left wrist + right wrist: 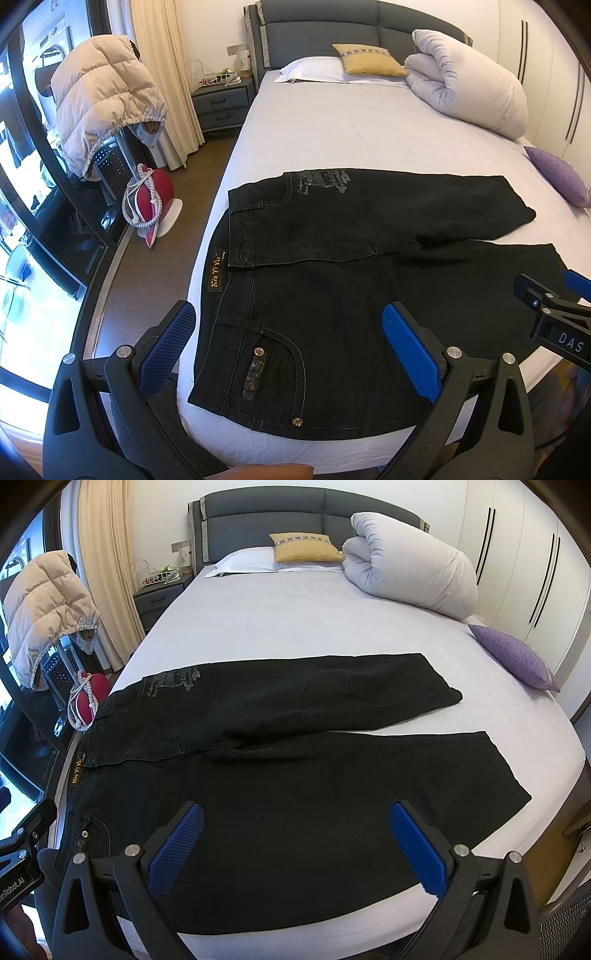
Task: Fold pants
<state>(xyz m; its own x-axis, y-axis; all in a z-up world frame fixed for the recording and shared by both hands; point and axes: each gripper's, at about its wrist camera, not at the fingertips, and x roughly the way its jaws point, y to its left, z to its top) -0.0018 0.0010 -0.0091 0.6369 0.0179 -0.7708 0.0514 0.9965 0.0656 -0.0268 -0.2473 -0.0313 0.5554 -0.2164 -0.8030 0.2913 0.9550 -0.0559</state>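
Note:
Black jeans (332, 295) lie spread on the white bed sheet (332, 129), waistband to the left, two legs running right; they also show in the right wrist view (295, 775). The far half of the waist is folded over so a printed pocket (321, 181) faces up. My left gripper (291, 332) is open, hovering above the near waist and front pocket. My right gripper (295, 830) is open, hovering above the near leg. The right gripper's tip shows in the left wrist view (546, 306); the left gripper's body shows at the left edge of the right wrist view (22, 853).
A rolled white duvet (413, 561), a yellow cushion (306, 548) and a white pillow (247, 561) lie at the headboard. A purple cushion (517, 657) sits at the bed's right edge. A nightstand (225, 103), a puffy jacket (107, 99) and a red iron (155, 199) stand left.

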